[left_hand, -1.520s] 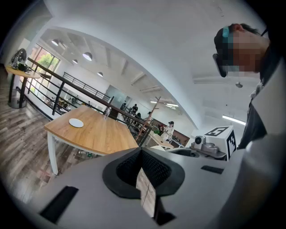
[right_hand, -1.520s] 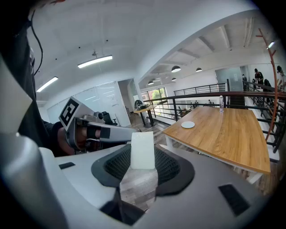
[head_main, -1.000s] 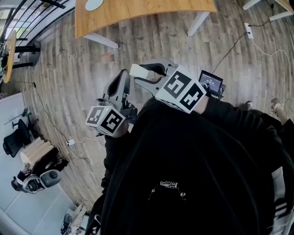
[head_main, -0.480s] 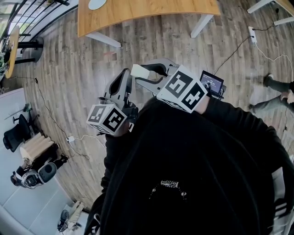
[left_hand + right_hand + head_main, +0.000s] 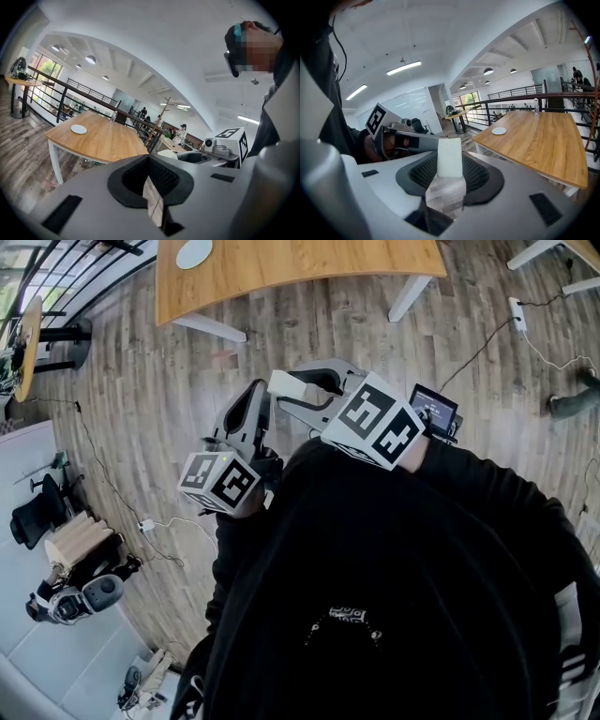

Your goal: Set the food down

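Food (image 5: pixel 450 157), a pale white block, sat clamped between the jaws of the right gripper (image 5: pixel 286 388). Through that gripper's own view I saw the dark pads pressing on it from both sides, with the block upright at the very tips. From the head view I held it out in front of my black sleeve, over the wooden floor (image 5: pixel 141 409) and well apart from the tabletop (image 5: pixel 309 263). The tabletop lay ahead at the top of that view, with a small white plate (image 5: pixel 194 251) near its left end.

The left gripper (image 5: pixel 255 395) hung just beside the right one, a little lower in the picture. Its jaws were closed tip to tip with nothing between them; only a thin sliver of floor showed behind the pads in its view. A small lit screen (image 5: pixel 431 411) rode on the right gripper's far side. A white power strip (image 5: pixel 512 304) lay on the floor off to the right.
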